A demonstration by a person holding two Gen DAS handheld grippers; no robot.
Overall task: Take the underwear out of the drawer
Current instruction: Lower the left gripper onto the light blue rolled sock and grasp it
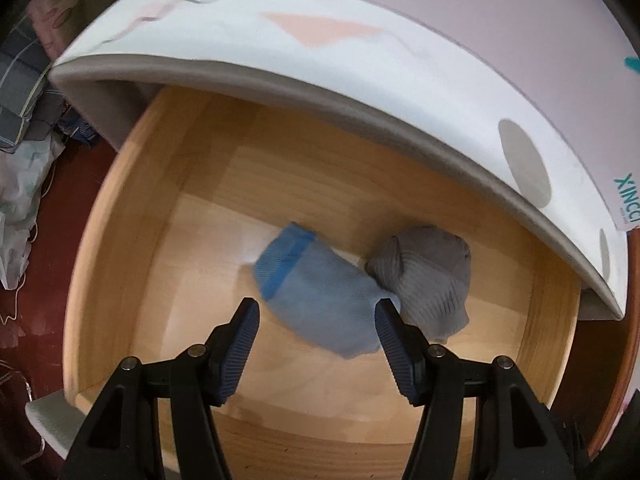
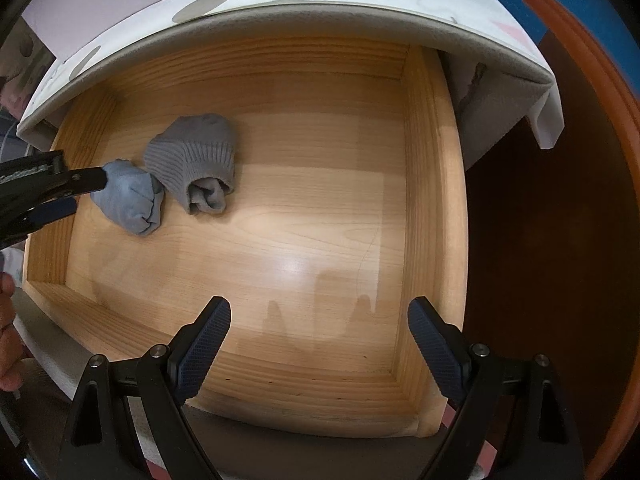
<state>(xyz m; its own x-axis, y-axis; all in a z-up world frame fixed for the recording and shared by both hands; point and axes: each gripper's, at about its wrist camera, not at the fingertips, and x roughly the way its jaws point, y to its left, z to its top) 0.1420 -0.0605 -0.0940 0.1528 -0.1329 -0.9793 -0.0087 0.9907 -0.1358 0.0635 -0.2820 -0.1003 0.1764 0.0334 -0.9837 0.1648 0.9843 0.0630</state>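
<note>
From the left wrist view, the wooden drawer [image 1: 132,216] is pulled out from under a white cabinet top [image 1: 320,60] with pastel shapes on it. On the drawer floor lie two rolled bundles: a light blue bundle [image 1: 316,300] with a darker blue band, and a grey ribbed bundle [image 1: 428,280] that touches it on its right. They look more like rolled socks, but they are the only cloth in the drawer, so I take them for the task's things. The left gripper [image 1: 316,312] points steeply down over the blue bundle. Its jaws stand apart, one on each side of the bundle's near end. The right pad seems to be just at the cloth; whether it presses, I cannot tell. I think the jaws straddle the bundle to close on it next.

From the right wrist view, the same drawer [image 2: 432,200] is seen from straight above. The blue bundle [image 2: 132,200] and grey bundle [image 2: 192,164] sit in the far left part, touching each other. The left gripper [image 2: 86,194] comes in from the left edge, at the blue one. The right gripper [image 2: 320,316] hangs wide open over bare wood with nothing between its jaws, probably waiting its turn. Part of a hand [image 2: 8,340] shows at the left edge.
</note>
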